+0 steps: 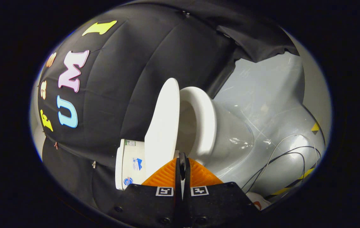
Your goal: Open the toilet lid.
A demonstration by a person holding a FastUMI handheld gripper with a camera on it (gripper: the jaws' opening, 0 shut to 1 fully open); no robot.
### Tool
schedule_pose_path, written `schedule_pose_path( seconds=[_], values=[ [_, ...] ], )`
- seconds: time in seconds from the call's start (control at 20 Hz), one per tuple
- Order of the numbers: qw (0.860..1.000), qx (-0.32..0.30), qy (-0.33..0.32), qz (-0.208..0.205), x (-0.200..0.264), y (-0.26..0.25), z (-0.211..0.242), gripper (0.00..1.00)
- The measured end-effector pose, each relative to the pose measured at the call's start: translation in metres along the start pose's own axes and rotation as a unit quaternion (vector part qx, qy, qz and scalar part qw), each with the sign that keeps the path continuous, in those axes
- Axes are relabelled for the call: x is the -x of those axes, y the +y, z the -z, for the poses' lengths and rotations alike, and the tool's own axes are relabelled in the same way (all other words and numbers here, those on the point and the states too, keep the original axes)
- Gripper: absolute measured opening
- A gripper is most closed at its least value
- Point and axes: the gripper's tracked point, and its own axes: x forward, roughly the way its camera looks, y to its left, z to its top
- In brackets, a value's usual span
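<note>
The view is rolled sideways. The white toilet lid [164, 126] stands lifted off the bowl's rim [203, 120], with a wedge-shaped gap between them that narrows toward the hinge. My gripper [182, 160] has its orange fingers [164, 175] pressed close together on the lid's front edge. A thin white sliver of the lid shows between them. The white bowl [230, 139] lies just beyond the fingers on the right. The tank [130, 164], with stickers on it, sits behind the lid on the left.
Black booth cloth [129, 79] hangs behind the toilet. The glossy grey floor [268, 95] carries thin black and white cables [287, 155] and yellow-black tape [306, 174] beside the bowl's base.
</note>
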Motion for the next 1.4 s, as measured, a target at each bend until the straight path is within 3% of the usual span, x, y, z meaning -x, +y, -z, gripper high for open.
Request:
schedule_pose_path(
  seconds=[0.45, 0.9, 1.4],
  values=[
    [0.999, 0.051, -0.001, -0.018, 0.023, 0.086, 0.002, 0.05],
    [0.985, 0.171, -0.020, 0.023, 0.034, 0.172, 0.024, 0.05],
    [0.973, 0.223, -0.026, 0.055, 0.035, 0.227, 0.045, 0.05]
  ],
)
